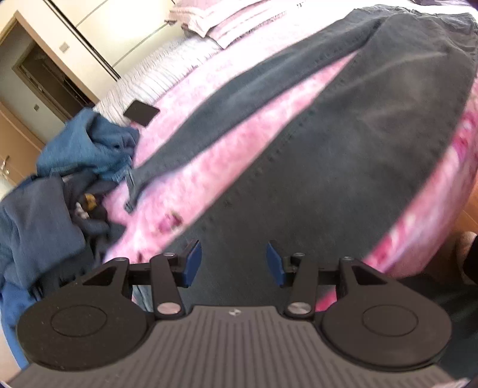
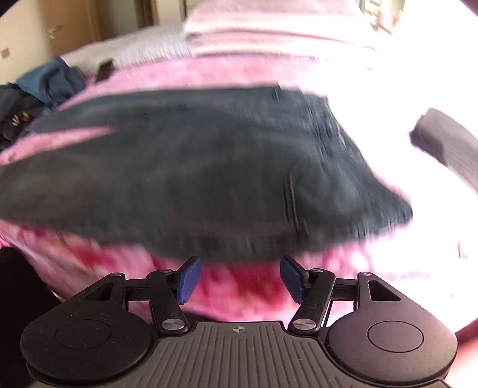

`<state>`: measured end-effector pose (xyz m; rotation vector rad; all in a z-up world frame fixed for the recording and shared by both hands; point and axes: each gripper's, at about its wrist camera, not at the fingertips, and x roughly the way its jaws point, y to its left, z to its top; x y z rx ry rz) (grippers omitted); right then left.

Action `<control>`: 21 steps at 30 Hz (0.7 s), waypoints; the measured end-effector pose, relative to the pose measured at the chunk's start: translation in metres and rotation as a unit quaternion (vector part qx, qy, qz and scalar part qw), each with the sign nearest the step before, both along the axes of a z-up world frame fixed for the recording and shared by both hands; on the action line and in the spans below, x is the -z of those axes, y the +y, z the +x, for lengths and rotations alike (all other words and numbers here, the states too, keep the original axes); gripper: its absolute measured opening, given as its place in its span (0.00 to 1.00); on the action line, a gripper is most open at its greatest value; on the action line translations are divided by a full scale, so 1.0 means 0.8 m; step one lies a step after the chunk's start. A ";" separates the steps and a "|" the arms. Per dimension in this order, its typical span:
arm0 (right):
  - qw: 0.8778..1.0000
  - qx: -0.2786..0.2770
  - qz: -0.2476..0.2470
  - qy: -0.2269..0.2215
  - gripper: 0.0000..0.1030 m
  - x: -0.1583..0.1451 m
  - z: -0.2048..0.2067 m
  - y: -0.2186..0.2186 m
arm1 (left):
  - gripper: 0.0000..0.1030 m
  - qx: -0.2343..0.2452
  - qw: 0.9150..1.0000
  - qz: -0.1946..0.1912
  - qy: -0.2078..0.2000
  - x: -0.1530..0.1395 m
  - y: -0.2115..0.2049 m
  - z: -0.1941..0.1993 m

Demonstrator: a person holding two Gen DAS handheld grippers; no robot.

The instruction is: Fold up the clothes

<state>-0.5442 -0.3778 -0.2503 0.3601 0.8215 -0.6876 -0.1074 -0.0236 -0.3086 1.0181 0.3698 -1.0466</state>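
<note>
Dark grey jeans (image 1: 343, 149) lie spread flat on a pink bedspread (image 1: 239, 143), legs running toward the left. My left gripper (image 1: 234, 262) is open and empty, just above the near leg's lower part. In the right wrist view the jeans (image 2: 194, 167) fill the middle, blurred by motion, with the waist end at the right. My right gripper (image 2: 239, 279) is open and empty, just in front of the jeans' near edge over the bedspread (image 2: 239, 292).
A heap of blue and dark clothes (image 1: 59, 185) lies at the left end of the bed, also in the right wrist view (image 2: 44, 86). A dark flat phone (image 1: 141, 112) lies beyond it. Pink pillows (image 1: 239, 18) are at the head. A grey object (image 2: 445, 140) sits at right.
</note>
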 end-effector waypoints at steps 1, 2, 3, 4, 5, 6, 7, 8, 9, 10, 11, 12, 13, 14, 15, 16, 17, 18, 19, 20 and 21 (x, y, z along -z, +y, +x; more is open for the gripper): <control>1.000 -0.012 -0.003 -0.005 0.60 -0.005 0.011 -0.003 | 0.43 0.003 1.000 0.000 -0.006 -0.002 -0.006 0.003; 1.000 -0.026 -0.005 -0.009 0.60 -0.009 0.025 -0.006 | 0.43 0.006 1.000 0.000 -0.013 -0.004 -0.012 0.008; 0.999 -0.039 -0.007 -0.013 0.60 -0.011 0.039 -0.009 | 0.43 0.008 1.000 0.002 -0.021 -0.005 -0.019 0.016; 0.999 -0.050 -0.008 -0.015 0.60 -0.012 0.056 -0.012 | 0.43 0.009 0.999 0.003 -0.030 -0.005 -0.027 0.024; 0.998 -0.062 -0.010 -0.017 0.60 -0.012 0.073 -0.016 | 0.43 0.010 0.999 0.006 -0.041 -0.005 -0.035 0.033; 0.997 -0.074 -0.010 -0.017 0.60 -0.012 0.091 -0.019 | 0.43 0.013 0.998 0.008 -0.055 -0.003 -0.044 0.041; 0.996 -0.087 -0.010 -0.017 0.60 -0.010 0.109 -0.022 | 0.43 0.019 0.997 0.014 -0.074 0.001 -0.053 0.052; 0.995 -0.099 -0.010 -0.017 0.60 -0.009 0.128 -0.025 | 0.44 0.027 0.995 0.024 -0.095 0.008 -0.062 0.065; 0.994 -0.111 -0.011 -0.019 0.60 -0.008 0.146 -0.027 | 0.44 0.035 0.992 0.034 -0.116 0.014 -0.071 0.077; 0.992 -0.123 -0.011 -0.021 0.60 -0.005 0.165 -0.030 | 0.44 0.043 0.989 0.044 -0.137 0.021 -0.080 0.090; 0.990 -0.136 -0.010 -0.022 0.60 -0.001 0.186 -0.033 | 0.44 0.051 0.985 0.054 -0.158 0.027 -0.090 0.102; 0.989 -0.147 -0.009 -0.025 0.60 0.003 0.205 -0.036 | 0.44 0.057 0.981 0.064 -0.172 0.033 -0.098 0.116; 0.987 -0.157 -0.008 -0.028 0.60 0.007 0.224 -0.039 | 0.44 0.064 0.979 0.074 -0.178 0.039 -0.106 0.130; 0.985 -0.168 -0.007 -0.031 0.60 0.012 0.243 -0.042 | 0.44 0.070 0.977 0.080 -0.182 0.043 -0.112 0.145; 0.983 -0.182 -0.009 -0.034 0.60 0.016 0.262 -0.043 | 0.45 0.073 0.977 0.083 -0.182 0.044 -0.118 0.161; 0.980 -0.197 -0.012 -0.037 0.60 0.020 0.281 -0.044 | 0.46 0.068 0.980 0.077 -0.174 0.040 -0.124 0.177; 0.977 -0.209 -0.016 -0.041 0.60 0.024 0.300 -0.043 | 0.46 0.058 0.983 0.063 -0.160 0.033 -0.131 0.194; 0.974 -0.220 -0.017 -0.044 0.60 0.027 0.319 -0.043 | 0.46 0.049 0.987 0.050 -0.146 0.025 -0.137 0.210; 0.972 -0.228 -0.016 -0.047 0.60 0.031 0.334 -0.042 | 0.46 0.036 0.990 0.040 -0.129 0.022 -0.144 0.226; 0.971 -0.235 -0.016 -0.049 0.60 0.035 0.349 -0.042 | 0.46 0.022 0.993 0.034 -0.109 0.023 -0.151 0.242; 0.969 -0.242 -0.015 -0.052 0.60 0.038 0.364 -0.041 | 0.47 0.007 0.996 0.027 -0.089 0.024 -0.159 0.257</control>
